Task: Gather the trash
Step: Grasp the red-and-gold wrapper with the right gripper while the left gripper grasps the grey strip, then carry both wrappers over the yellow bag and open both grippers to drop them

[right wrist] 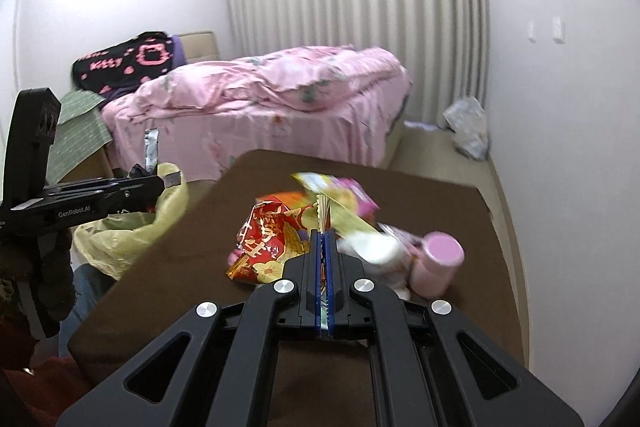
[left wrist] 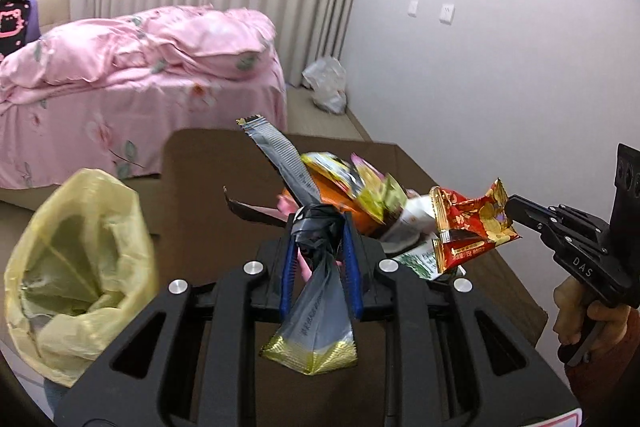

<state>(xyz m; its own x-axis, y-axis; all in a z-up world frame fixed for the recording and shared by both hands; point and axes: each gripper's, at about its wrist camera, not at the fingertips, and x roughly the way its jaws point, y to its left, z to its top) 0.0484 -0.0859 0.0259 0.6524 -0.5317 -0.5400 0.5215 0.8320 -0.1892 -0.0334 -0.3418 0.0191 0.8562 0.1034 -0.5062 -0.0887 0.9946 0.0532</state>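
Note:
My left gripper (left wrist: 319,227) is shut on a crumpled grey and gold wrapper (left wrist: 314,311), held above the brown table (left wrist: 200,211); the wrapper's silver strip sticks up past the fingers. It also shows in the right wrist view (right wrist: 162,183) over the yellow bag (right wrist: 128,231). My right gripper (right wrist: 323,239) is shut on the edge of a red and gold snack wrapper (right wrist: 266,239), seen in the left wrist view (left wrist: 508,213) with the wrapper (left wrist: 468,227) lifted. A pile of wrappers (left wrist: 352,195) lies on the table. The open yellow trash bag (left wrist: 80,267) hangs at the table's left edge.
A pink-lidded jar (right wrist: 438,259) and white packaging (right wrist: 372,247) lie in the pile. A bed with pink bedding (left wrist: 132,83) stands behind the table. A white plastic bag (left wrist: 326,87) sits on the floor by the curtain. The wall is close on the right.

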